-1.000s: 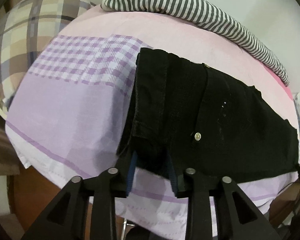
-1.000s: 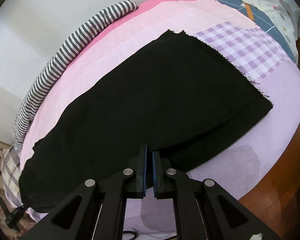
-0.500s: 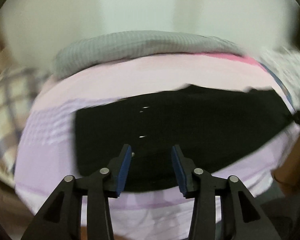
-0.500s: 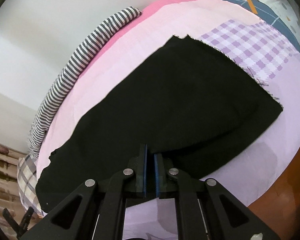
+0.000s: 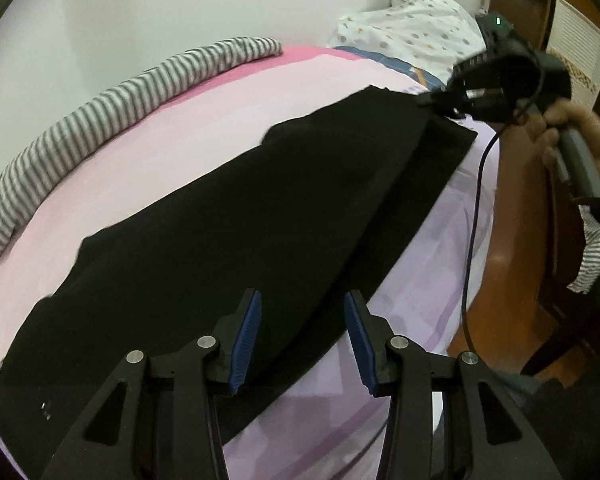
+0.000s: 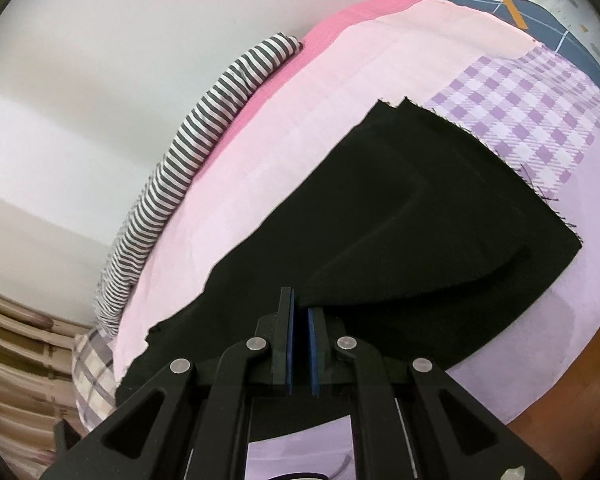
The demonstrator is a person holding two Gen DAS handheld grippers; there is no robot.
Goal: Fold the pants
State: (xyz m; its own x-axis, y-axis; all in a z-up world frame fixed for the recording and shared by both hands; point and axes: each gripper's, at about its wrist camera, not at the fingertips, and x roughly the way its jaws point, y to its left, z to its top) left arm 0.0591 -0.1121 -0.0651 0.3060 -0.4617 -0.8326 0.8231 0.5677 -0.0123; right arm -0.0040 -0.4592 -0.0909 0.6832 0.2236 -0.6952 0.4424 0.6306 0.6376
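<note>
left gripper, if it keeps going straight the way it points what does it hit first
Most likely the black pants: the open left gripper has them lying straight ahead between its jaws on the bed. Depth is hard to judge.

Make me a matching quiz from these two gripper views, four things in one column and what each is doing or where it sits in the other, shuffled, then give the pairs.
Column one:
1. left gripper
2. right gripper
3. black pants
4. striped cloth

Column two:
A. bunched in a long roll along the far edge of the bed by the wall
B. spread lengthwise across the bed
C. open, holding nothing
D. shut on an edge of fabric

Pairs: 1-C, 2-D, 3-B, 4-A
</note>
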